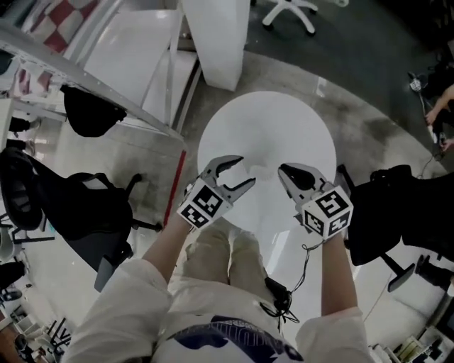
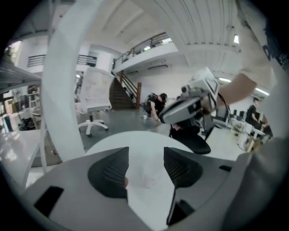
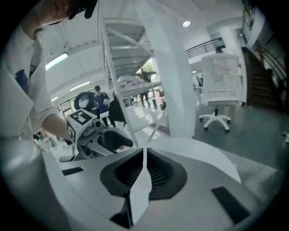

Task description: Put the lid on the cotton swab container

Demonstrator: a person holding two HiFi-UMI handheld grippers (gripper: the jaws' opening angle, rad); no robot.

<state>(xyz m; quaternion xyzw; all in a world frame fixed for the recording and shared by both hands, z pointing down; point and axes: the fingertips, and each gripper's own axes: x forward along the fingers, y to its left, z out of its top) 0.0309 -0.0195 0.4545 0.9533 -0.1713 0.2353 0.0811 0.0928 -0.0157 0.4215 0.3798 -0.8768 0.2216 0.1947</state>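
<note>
A clear, hard-to-see cotton swab container (image 2: 149, 173) stands on the round white table (image 1: 284, 120). In the head view it shows only as a faint shape (image 1: 260, 170). My left gripper (image 1: 245, 171) has its jaws on either side of the container, with the black pads (image 2: 113, 173) close against its walls. To the right, my right gripper (image 1: 282, 170) points at the container from just beside it, jaws together (image 3: 144, 155). I see nothing between them. A separate lid cannot be made out.
Black office chairs stand left (image 1: 85, 205) and right (image 1: 383, 205) of the table. A white pillar (image 1: 216, 42) and a white swivel chair (image 1: 291, 10) are beyond the table's far edge. A metal rack (image 1: 85, 78) runs at the left.
</note>
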